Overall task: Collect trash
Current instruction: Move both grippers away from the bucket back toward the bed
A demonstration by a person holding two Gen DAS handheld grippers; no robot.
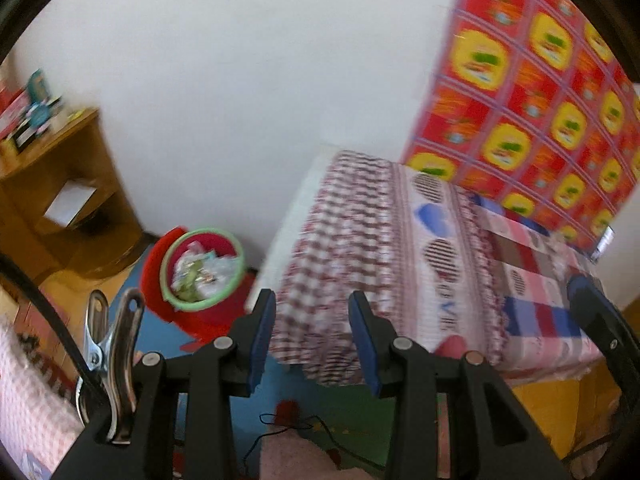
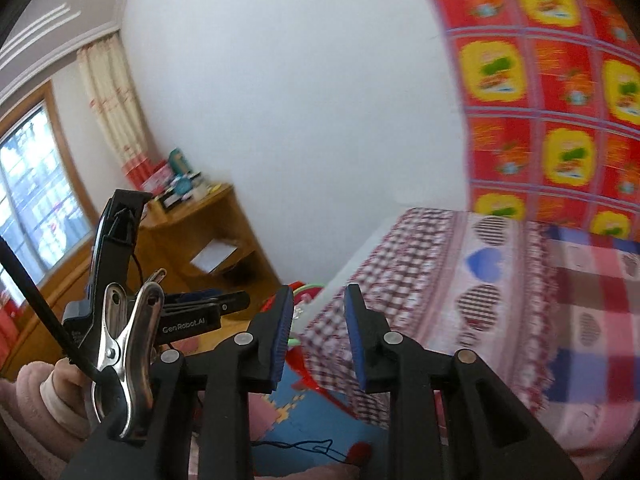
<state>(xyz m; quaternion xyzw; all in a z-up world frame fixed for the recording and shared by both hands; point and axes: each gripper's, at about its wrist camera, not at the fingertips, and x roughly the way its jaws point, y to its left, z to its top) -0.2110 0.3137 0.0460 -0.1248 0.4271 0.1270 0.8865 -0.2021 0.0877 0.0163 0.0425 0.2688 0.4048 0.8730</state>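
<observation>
Holding nothing: left gripper (image 1: 312, 334) and right gripper (image 2: 318, 330) both parted, empty. Red plastic bin with green rim (image 1: 202, 266), lower left, already stuffed with crumpled wrappers (image 1: 200, 274). Judging collection mostly done; no loose trash visible on patterned bedspread (image 1: 420, 264).

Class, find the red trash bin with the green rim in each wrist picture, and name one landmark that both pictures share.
Left wrist view: the red trash bin stands lower left, on the floor beside the bed, full of wrappers.
Right wrist view: only a sliver of it shows at centre, between the gripper's fingers.
Shared landmark: the wooden desk.
</observation>
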